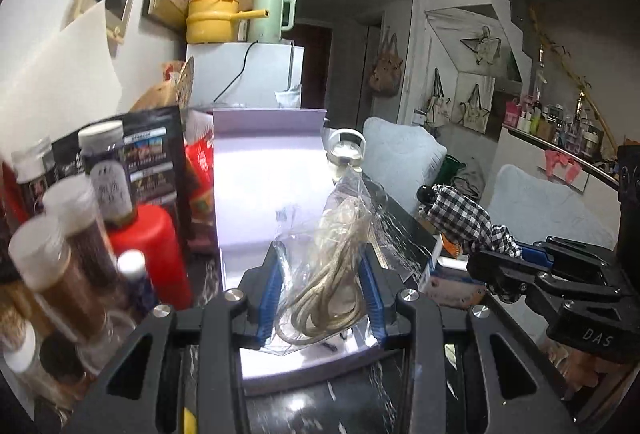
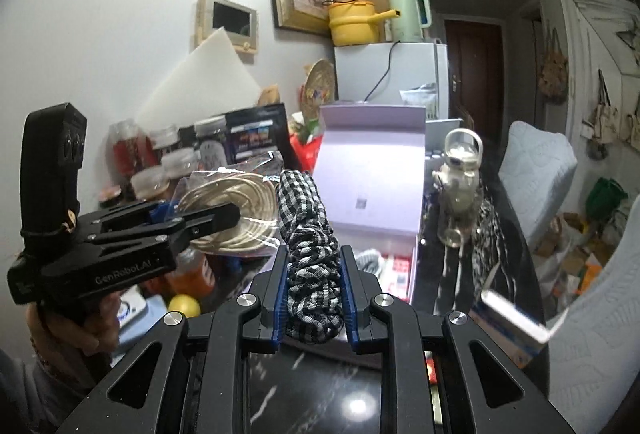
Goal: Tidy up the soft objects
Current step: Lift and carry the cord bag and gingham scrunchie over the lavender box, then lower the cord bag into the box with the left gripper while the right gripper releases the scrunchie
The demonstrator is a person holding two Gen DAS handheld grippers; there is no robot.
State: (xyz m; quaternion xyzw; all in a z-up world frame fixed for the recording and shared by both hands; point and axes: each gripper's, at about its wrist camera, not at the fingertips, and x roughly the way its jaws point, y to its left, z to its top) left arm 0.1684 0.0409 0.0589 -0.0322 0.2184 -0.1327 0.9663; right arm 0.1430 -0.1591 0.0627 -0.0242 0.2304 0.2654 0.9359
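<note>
My left gripper (image 1: 324, 274) is shut on a clear plastic bag of coiled beige cord (image 1: 332, 266), held above an open lilac box (image 1: 264, 170). The bag also shows in the right wrist view (image 2: 236, 210), where the left gripper (image 2: 224, 218) clamps it. My right gripper (image 2: 313, 286) is shut on a black-and-white checked fabric scrunchie (image 2: 310, 246), held upright in front of the lilac box (image 2: 372, 178). In the left wrist view the scrunchie (image 1: 468, 218) sticks out of the right gripper (image 1: 500, 266) at the right.
Jars and a red bottle (image 1: 152, 254) crowd the left. A glass kettle (image 2: 458, 186) stands right of the box on the dark marble table (image 2: 312, 390). A white fridge (image 2: 388, 74) with a yellow pot stands behind. Light blue chairs (image 2: 536, 170) are at right.
</note>
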